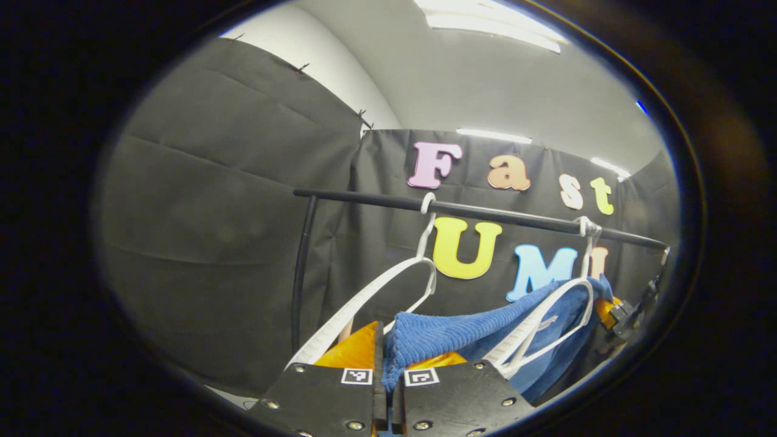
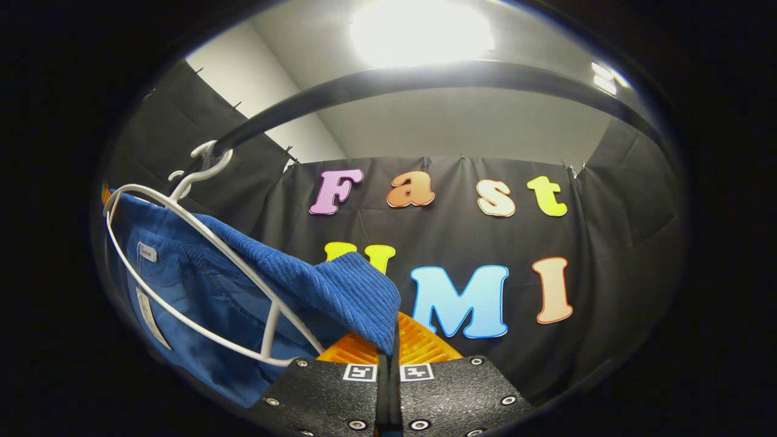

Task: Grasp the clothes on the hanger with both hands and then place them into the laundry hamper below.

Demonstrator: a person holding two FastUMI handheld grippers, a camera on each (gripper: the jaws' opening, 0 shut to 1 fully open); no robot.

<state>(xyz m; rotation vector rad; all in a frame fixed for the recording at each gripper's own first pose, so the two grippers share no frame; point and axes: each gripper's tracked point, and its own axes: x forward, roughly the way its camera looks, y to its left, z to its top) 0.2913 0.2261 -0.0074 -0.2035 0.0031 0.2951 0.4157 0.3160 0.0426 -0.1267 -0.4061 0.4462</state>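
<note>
We find the blue ribbed garment [image 1: 449, 337] draped over a white hanger [image 1: 546, 321] on the right of the black rail [image 1: 485, 212] in the left gripper view. A second white hanger [image 1: 388, 285] hangs bare to its left. The left gripper [image 1: 388, 364] sits low and near, its fingers drawn almost together with a fold of the blue cloth pinched between them. We judge this a firm hold on one end of the garment.

In the right gripper view, the right gripper [image 2: 388, 355] is likewise closed to a narrow slit, and the edge of the blue ribbed garment [image 2: 340, 291] runs down into that slit. The cloth appears clamped there. The white hanger [image 2: 200, 273] hooks over the black rail [image 2: 425, 79], which arches overhead. The bulk of the garment hangs from it on the left, a small label showing inside.

We judge the two holds to be at opposite ends of the cloth so it can be lifted evenly off the hanger without dragging the hanger off the rail. The cloth is not yet off the hanger. The laundry hamper lies outside what we can inspect; we cannot say how it stands relative to the rail. Risk noted: the garment could snag on the hanger's arm during the pull.
</note>
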